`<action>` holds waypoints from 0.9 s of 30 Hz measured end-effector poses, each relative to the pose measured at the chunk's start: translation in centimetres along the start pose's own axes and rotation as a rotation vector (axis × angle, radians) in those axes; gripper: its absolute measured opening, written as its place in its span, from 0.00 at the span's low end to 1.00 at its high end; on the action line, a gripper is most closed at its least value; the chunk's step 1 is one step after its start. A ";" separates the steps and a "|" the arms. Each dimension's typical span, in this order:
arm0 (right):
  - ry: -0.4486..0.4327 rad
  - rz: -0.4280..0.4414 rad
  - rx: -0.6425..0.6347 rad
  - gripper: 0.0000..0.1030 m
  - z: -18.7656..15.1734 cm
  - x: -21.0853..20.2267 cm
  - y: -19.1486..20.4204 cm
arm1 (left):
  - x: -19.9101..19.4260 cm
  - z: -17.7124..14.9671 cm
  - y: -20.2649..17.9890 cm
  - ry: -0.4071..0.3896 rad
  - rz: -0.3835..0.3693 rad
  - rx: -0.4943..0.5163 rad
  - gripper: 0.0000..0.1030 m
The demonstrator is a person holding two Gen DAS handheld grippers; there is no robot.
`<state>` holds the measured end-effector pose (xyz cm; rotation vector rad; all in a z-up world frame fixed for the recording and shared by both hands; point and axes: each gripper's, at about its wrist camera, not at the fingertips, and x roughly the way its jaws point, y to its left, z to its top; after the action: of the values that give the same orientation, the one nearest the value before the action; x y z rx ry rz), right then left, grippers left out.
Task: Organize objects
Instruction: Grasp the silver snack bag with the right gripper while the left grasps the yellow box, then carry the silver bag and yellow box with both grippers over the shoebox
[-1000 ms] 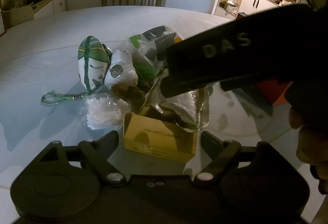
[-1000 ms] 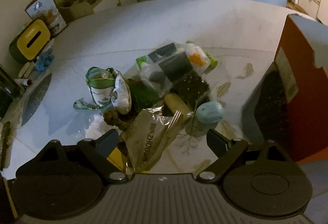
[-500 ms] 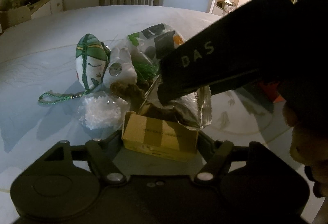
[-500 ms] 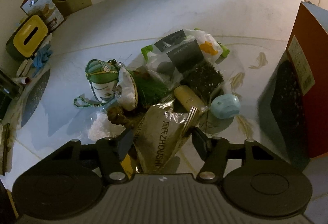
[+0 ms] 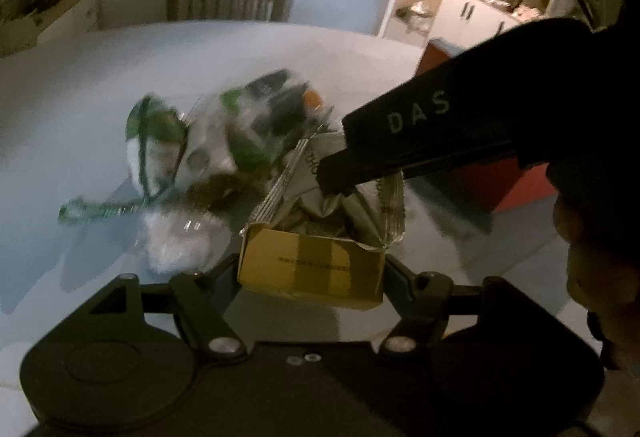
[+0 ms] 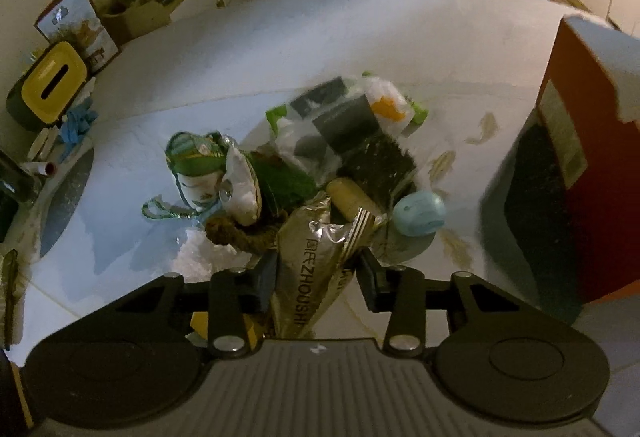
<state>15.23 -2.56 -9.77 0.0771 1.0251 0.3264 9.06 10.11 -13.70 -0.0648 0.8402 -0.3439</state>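
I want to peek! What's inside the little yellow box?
A crinkly silver foil packet sticks up out of the yellow box, with the right gripper pinching its top. The packet covers anything underneath it.

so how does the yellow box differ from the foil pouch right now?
The yellow box is rigid, matte cardboard, sitting between the left hand-held gripper fingers. The foil pouch is crinkled, shiny and printed, standing between the right hand-held gripper fingers, whose jaws have just been closing. Both sit at the pile's near edge.
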 end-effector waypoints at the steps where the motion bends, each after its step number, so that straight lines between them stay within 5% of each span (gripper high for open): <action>1: -0.010 -0.001 0.002 0.39 0.1 -0.6 -0.3 | -0.2 0.3 -0.3 -0.008 -0.009 0.011 0.70; 13: -0.176 -0.060 0.117 0.39 1.9 -8.3 -5.1 | -3.5 5.2 -3.6 -0.132 -0.101 0.144 0.70; 27: -0.316 -0.185 0.244 0.39 2.3 -14.4 -13.8 | -1.8 10.9 -9.0 -0.109 -0.162 0.146 0.70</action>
<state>13.57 -19.78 0.35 0.2449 0.7470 0.0161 13.56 1.34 -3.37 -0.0153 0.7014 -0.5489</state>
